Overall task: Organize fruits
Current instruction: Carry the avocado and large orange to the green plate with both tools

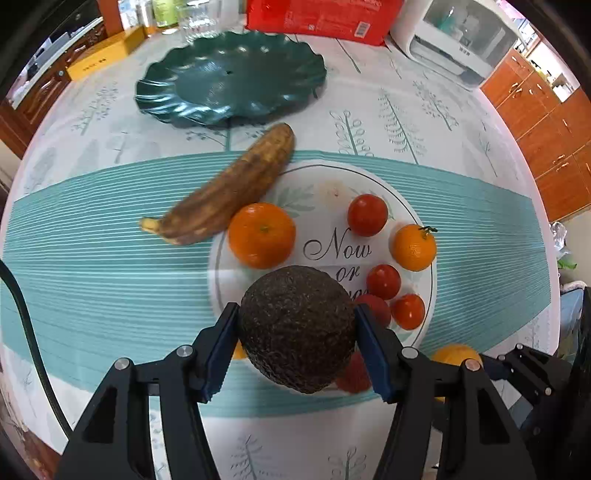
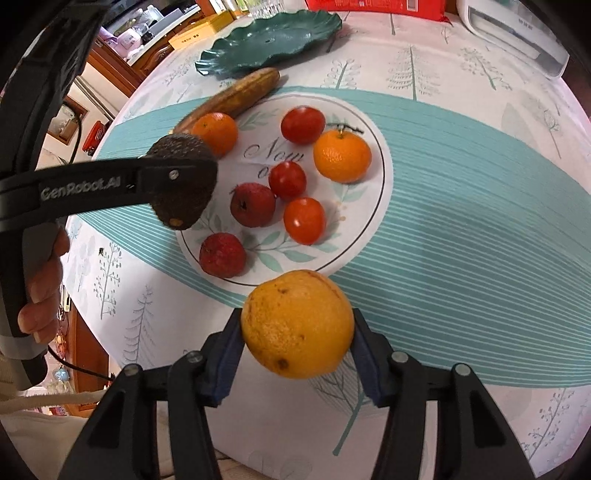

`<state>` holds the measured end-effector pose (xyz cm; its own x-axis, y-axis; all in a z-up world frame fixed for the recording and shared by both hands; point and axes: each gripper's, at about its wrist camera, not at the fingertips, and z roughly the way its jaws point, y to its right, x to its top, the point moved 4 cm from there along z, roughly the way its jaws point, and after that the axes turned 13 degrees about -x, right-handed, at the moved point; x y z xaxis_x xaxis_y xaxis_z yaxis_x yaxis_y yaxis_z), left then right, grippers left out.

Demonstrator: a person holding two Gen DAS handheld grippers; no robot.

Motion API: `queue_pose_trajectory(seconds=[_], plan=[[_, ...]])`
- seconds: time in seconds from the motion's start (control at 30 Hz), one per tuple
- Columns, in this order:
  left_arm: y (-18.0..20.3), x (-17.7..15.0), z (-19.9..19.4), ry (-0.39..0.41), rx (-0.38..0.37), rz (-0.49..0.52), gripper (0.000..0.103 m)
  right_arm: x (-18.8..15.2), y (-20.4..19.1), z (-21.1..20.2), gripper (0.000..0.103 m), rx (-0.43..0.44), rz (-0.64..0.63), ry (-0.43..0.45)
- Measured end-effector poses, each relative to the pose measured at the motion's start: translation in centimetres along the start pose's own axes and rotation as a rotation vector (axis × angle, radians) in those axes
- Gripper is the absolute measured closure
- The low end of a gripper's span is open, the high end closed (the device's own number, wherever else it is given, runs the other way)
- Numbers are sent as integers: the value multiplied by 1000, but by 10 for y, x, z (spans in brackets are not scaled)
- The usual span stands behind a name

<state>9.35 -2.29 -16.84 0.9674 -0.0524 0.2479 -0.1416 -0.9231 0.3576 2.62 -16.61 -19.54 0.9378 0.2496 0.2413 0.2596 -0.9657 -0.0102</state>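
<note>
My left gripper (image 1: 295,309) is shut on a dark, bumpy avocado (image 1: 297,328), held above the near edge of a white printed plate (image 1: 321,173). From the right wrist view the avocado (image 2: 183,214) hangs clear over the plate's left rim (image 2: 369,206). My right gripper (image 2: 295,319) is shut on a yellow-orange citrus (image 2: 297,325), just off the plate's near edge. On the plate lie two mandarins (image 2: 341,155), three tomatoes (image 2: 303,123) and two dark red fruits (image 2: 253,205). A browned banana (image 1: 225,192) leans on the plate's far left rim.
An empty dark green wavy dish (image 1: 229,81) sits beyond the banana. Behind it are a red bag (image 1: 321,14), a glass (image 1: 195,22), a yellow box (image 1: 103,55) and a white appliance (image 1: 454,40). A hand (image 2: 44,288) holds the left gripper's handle.
</note>
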Motion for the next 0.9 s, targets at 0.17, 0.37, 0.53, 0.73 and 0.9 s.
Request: queue_pose_trajectory(seconds=[0.17,0.37,0.53,0.73,0.9], plan=[[-2,-6,-34,42,22,-26,43,9,-1,-19,48,11,-22,39],[-8,-11,-79,109,56,-57,43,35,-8,-47,48,16,-69,98],[-15,-1,-114,160,87,-76,43,73,-13,-72,48,30,-80,155],[-20,30,-157,212,97,-62,42,123,-20,-102,48,2,-88,217],[-22,71,-182,240,119,-3,42,178,-27,-122,48,-15,-68,257]])
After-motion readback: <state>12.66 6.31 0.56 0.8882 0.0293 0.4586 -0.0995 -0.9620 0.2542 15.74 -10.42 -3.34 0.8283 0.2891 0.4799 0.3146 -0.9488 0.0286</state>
